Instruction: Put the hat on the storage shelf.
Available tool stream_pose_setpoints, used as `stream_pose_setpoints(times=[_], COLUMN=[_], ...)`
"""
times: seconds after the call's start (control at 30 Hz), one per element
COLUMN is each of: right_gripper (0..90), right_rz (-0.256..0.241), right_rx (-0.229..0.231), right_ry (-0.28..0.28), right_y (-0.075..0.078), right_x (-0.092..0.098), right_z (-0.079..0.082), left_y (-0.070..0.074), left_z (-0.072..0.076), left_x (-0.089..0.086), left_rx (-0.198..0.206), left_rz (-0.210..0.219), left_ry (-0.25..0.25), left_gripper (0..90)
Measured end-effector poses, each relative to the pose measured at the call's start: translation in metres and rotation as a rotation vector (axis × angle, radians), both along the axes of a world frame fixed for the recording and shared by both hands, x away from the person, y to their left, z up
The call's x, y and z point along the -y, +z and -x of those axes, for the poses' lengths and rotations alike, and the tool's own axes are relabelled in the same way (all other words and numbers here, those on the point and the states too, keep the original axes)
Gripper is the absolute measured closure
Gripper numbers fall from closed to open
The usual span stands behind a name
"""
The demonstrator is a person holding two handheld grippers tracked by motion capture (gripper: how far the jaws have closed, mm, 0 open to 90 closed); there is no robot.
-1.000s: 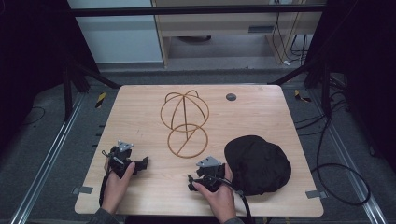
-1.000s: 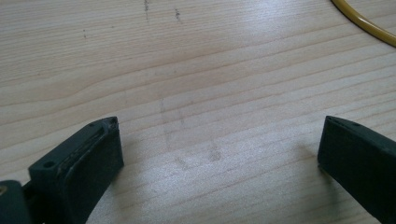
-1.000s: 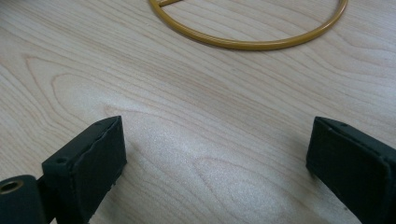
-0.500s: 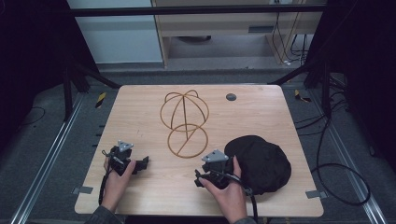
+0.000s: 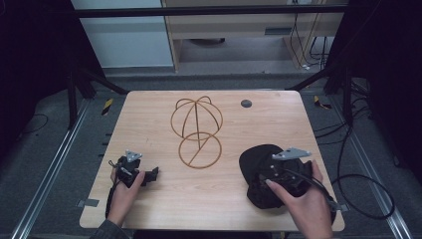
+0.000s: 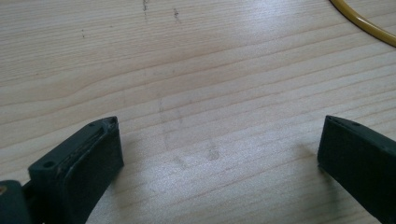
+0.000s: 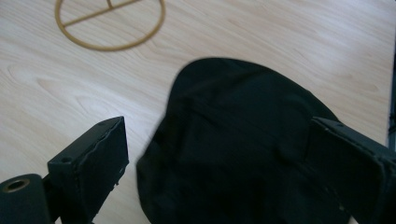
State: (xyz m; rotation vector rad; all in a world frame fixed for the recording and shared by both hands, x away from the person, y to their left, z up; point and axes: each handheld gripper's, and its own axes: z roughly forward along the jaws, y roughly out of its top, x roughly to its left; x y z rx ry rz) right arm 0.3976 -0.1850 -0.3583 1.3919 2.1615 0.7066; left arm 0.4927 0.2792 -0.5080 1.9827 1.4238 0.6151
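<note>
High view | right claw (image 5: 278,172) spread over black cap (image 5: 256,164)

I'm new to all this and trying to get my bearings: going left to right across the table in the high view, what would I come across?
Left gripper in the person's left hand → gold wire frame → small dark disc → right gripper, held over the black cap.

Bare table (image 5: 149,129) lies open at my twelve — wire frame (image 5: 197,130) blocks two o'clock, black cap (image 5: 259,162) at three.
</note>
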Motion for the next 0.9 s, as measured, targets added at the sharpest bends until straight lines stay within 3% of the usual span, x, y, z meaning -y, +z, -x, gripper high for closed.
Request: stream_pose_setpoints(times=[0.13,0.37,0.5,0.9], right_gripper=[5.7,5.7,5.7,4.9], right_rz=[-0.031,0.007,0.002,-0.031], right_rx=[-0.045,-0.092,-0.133,-0.185], right_ry=[-0.042,-0.070,-0.093,-0.129], right_y=[-0.003,-0.020,-0.030,-0.047], right_x=[0.018,0.019,0.020,0.035], right_z=[-0.001,-0.010,-0.018,-0.025], left_y=[0.000,0.000,0.000,0.000], left_z=[0.000,0.000,0.000,0.000], left_x=[0.001,0.001,0.001,0.002], left_rx=[0.000,-0.001,-0.001,0.001], left_rz=[0.000,-0.002,-0.001,-0.002], left_ry=[0.002,0.000,0.000,-0.004], left_gripper=[0.0,0.0,0.0,0.0])
